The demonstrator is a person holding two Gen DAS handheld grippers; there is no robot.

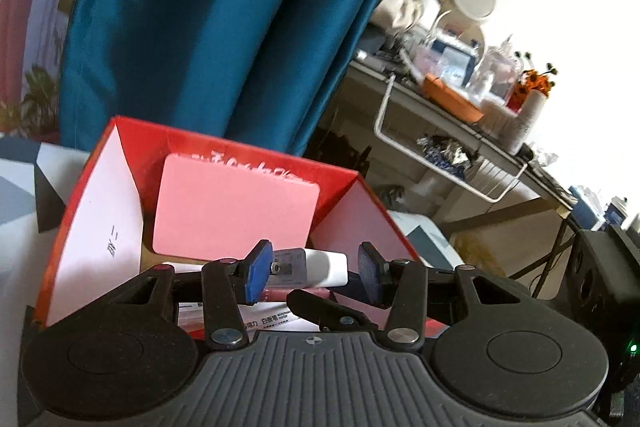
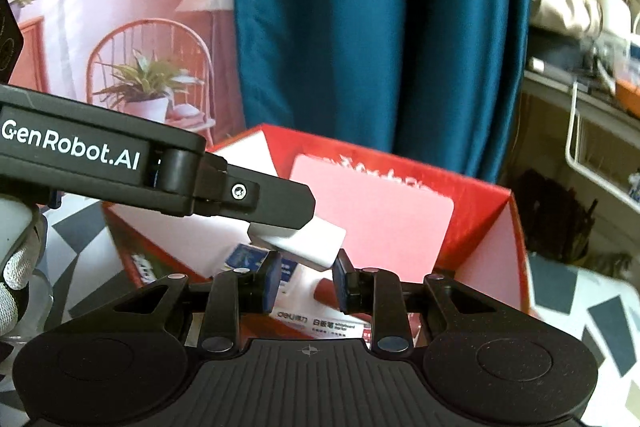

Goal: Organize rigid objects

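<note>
An open red box (image 1: 344,179) (image 2: 480,195) sits on the table with a pink card (image 1: 236,207) (image 2: 376,223) leaning against its back wall. A white rectangular block (image 1: 308,267) (image 2: 308,241) hangs over the box. In the right wrist view the left gripper's black finger (image 2: 260,203) lies on the block's top. In the left wrist view my left gripper (image 1: 312,273) has its blue pads spread wider than the block. My right gripper (image 2: 306,281) is open just below the block. A marker package (image 2: 312,323) lies in the box.
A teal curtain (image 1: 224,27) hangs behind the box. A cluttered desk (image 1: 460,95) with a white wire basket (image 1: 460,163) stands at the right. The tablecloth (image 2: 592,323) has a grey and white geometric pattern. A black speaker (image 1: 600,279) stands at the right.
</note>
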